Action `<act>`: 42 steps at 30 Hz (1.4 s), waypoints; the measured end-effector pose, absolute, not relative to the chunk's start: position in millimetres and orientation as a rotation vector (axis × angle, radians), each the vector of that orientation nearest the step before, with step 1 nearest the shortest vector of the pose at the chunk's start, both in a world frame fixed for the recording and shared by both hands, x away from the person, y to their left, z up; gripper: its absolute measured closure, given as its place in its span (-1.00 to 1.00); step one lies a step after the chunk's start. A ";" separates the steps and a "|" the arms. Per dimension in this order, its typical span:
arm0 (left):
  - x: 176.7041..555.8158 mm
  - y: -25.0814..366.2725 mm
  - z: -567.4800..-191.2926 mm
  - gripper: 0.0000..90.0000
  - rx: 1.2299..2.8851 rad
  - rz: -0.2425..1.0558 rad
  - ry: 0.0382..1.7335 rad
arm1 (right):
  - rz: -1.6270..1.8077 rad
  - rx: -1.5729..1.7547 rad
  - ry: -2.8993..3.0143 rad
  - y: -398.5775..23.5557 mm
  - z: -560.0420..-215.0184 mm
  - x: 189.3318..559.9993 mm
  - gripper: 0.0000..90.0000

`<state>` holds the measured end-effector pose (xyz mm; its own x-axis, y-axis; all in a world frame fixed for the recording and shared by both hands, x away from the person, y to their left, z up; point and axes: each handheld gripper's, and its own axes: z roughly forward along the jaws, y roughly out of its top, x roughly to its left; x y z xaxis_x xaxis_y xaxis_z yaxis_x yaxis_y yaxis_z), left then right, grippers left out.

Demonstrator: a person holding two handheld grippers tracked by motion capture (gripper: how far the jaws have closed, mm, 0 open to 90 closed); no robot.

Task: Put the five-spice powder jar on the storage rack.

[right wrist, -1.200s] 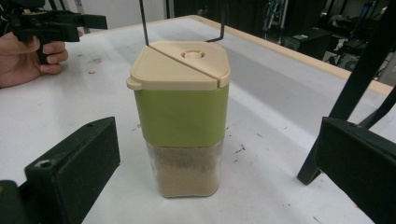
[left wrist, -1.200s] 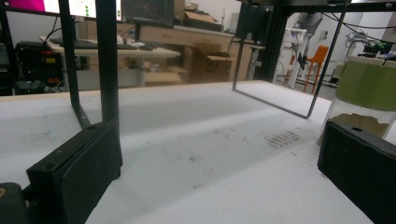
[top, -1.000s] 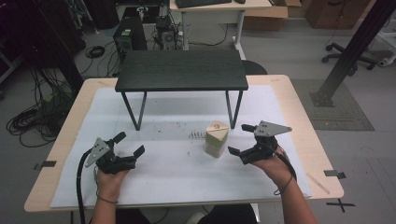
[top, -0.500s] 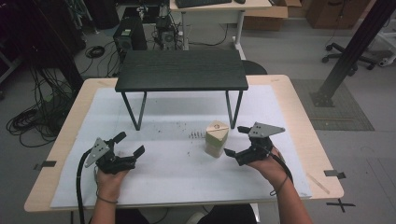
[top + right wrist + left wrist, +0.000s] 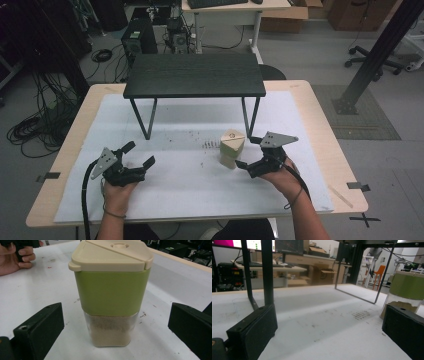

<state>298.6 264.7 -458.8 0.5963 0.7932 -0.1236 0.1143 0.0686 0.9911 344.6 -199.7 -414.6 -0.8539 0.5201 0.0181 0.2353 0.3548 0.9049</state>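
Left gripper [image 5: 136, 156]: I rest it low on the white mat [image 5: 185, 185], jaws spread wide with nothing between them; I judge it is parked here to leave the middle free.
Black shelf [image 5: 195, 75]: it stands on thin legs at the far side of the mat, well apart from both my grippers.
Spice jar [image 5: 231, 148]: upright on the mat, right of centre and in front of the shelf's right leg; green band, cream lid, pale powder at the bottom.
Right gripper [image 5: 254, 153]: my jaws are spread wide, one on each side of the jar, neither touching it. I hold them level with its lower half so I can close on the body.
Next, as I judge: ease forward, then squeeze gently below the lid.
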 end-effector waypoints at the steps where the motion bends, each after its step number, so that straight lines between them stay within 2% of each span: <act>1: 298.6 264.7 -458.8 -0.99 1.434 0.611 0.826 | 1.500 0.675 2.350 -198.5 -414.9 344.8 -1.00; 42: 298.6 264.8 -458.8 -0.99 1.429 0.609 0.822 | 1.510 0.711 2.371 -172.7 -433.9 359.9 -0.94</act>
